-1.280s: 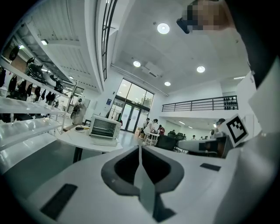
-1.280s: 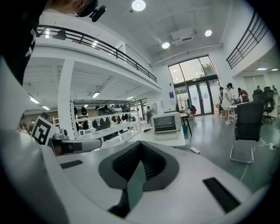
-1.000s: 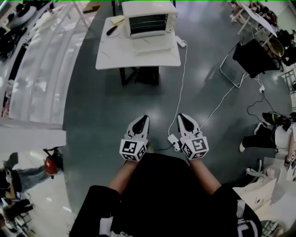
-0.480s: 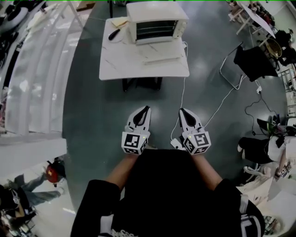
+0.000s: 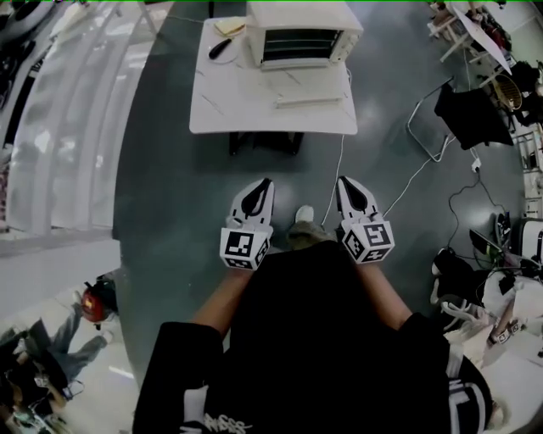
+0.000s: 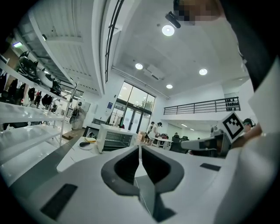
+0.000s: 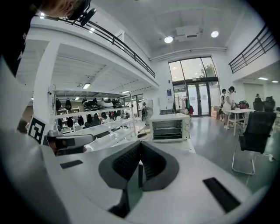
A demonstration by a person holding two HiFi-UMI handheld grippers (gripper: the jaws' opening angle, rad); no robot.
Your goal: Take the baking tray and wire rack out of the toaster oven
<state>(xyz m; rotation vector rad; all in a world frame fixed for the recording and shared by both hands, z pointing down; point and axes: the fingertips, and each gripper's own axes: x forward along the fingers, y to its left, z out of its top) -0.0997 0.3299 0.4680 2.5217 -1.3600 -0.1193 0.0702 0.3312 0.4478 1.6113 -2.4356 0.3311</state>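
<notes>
The person's bare forearms reach forward from black sleeves, side by side and roughly parallel, both aimed toward the toaster oven [image 5: 301,34]. The left gripper [image 5: 265,183] is held level. The right gripper [image 5: 345,181] tips slightly downward. Each has its marker cube at the wrist end. Both pairs of fingers are pressed together with only a thin seam between them, and nothing is in either.

The toaster oven stands at the back of a white table [image 5: 246,106], well apart from both sets of fingertips, with open grey floor between. It lies straight ahead of the grippers. Dark horizontal bars of the wire rack [image 7: 166,127] show inside its front. The baking tray cannot be told apart from them at this distance.

The head view alone shows a black tool [image 5: 220,48] and a yellow item [image 5: 229,25] left of the toaster oven, a white cable [image 5: 339,165] trailing from its right side to the floor, and a black chair [image 5: 462,110] to its right.

The left gripper view shows the left gripper's [image 6: 139,151] closed tips, with the oven small beyond them and the other gripper off to the right. The right gripper view shows the right gripper's [image 7: 140,146] seam and looks squarely into the oven front.
</notes>
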